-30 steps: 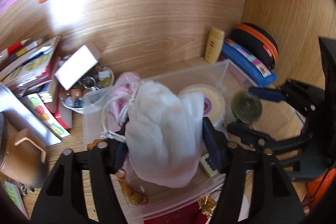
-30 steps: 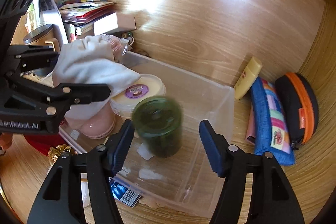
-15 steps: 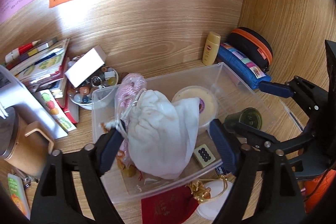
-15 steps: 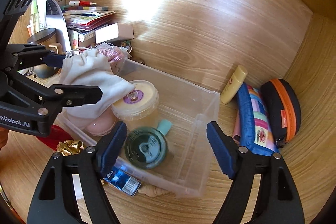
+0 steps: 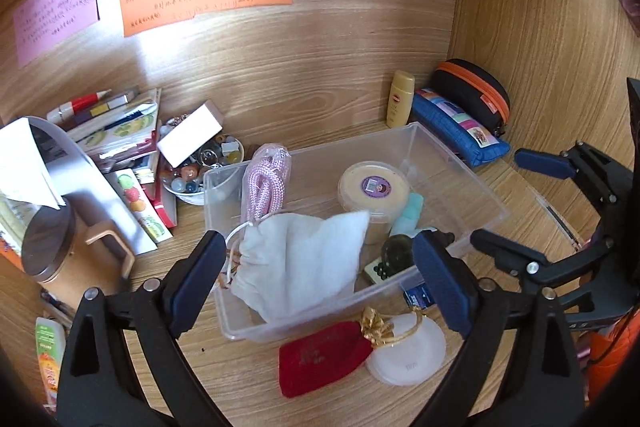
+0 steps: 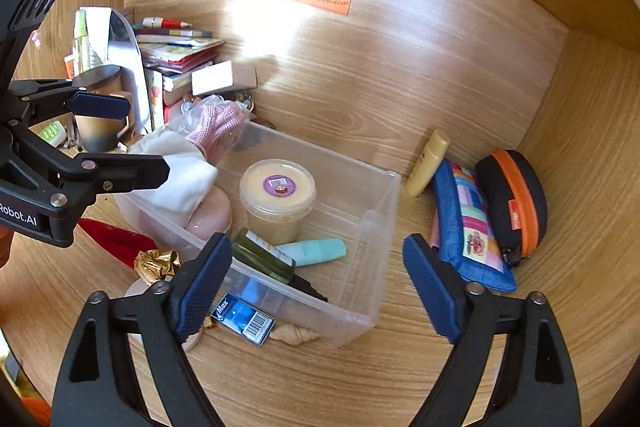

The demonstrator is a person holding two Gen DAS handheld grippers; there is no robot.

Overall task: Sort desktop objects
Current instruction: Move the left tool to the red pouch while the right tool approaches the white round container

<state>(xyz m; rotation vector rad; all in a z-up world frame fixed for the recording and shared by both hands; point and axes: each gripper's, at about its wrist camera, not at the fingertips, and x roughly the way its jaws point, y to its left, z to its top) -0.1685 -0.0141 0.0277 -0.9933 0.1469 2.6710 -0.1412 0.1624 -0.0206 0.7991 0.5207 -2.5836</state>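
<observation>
A clear plastic bin stands on the wooden desk. In it lie a white cloth pouch, a pink cord bundle, a cream tub with a purple label, a dark green jar on its side and a teal tube. My left gripper is open and empty above the bin's near edge. My right gripper is open and empty above the bin's near corner.
A red pouch, a gold bow and a white disc lie in front of the bin. A yellow bottle, blue pencil case and black case are at the right. Books, a bead bowl and a mug are at the left.
Both grippers have opened and drawn back from the bin. The white pouch and the green jar have been let go and now lie in the bin.
</observation>
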